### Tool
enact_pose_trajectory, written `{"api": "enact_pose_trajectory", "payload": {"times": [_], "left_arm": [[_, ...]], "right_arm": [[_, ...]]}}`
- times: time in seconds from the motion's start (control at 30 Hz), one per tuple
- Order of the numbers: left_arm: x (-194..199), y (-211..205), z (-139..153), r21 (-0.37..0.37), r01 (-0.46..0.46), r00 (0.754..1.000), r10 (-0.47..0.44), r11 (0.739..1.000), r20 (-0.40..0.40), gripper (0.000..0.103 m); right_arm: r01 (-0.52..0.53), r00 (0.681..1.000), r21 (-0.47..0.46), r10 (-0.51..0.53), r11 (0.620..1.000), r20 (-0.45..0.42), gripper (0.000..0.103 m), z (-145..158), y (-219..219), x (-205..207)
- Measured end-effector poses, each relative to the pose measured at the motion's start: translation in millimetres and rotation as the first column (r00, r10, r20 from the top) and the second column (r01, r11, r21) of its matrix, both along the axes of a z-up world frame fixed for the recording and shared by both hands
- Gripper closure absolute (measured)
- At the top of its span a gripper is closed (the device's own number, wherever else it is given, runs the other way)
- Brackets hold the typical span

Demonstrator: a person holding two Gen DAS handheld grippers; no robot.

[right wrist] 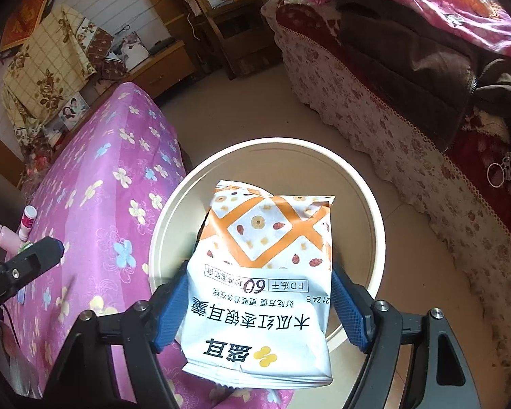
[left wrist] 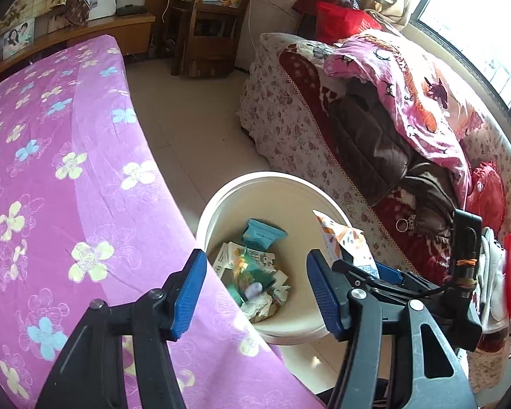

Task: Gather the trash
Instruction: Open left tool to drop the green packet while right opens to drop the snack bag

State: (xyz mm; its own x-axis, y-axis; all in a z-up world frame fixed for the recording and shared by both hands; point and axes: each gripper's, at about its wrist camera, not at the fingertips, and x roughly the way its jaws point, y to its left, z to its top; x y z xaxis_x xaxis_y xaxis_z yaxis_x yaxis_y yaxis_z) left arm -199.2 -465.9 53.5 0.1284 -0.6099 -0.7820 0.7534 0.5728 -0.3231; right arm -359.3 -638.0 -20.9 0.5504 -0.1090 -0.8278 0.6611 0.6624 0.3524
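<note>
A cream bucket stands on the floor between the purple-covered bed and the sofa. In it lie a teal packet and crumpled wrappers. My left gripper hangs open above the bucket's near rim, with nothing between its blue pads. An orange-and-white snack bag sits upright between the pads of my right gripper, over the bucket's mouth. A narrow gap shows beside the right pad, so the jaws stand open around the bag. One finger of the left gripper shows at the left.
The bed with the purple flowered sheet runs along the left, with a pink bottle and a small tube on it. A floral sofa piled with clothes lies on the right. A wooden chair stands behind.
</note>
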Motion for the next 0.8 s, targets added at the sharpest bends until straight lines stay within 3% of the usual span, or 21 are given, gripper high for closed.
{"api": "enact_pose_trajectory", "payload": {"times": [0.8], "left_arm": [[2.5,21.9,0.9,0.011,-0.013,1.000,0.013,1.000,0.026,0.041]], "right_arm": [[-0.035,0.999,0.001,0.035,0.999,0.035,0.015,12.4,9.3,7.2]]}}
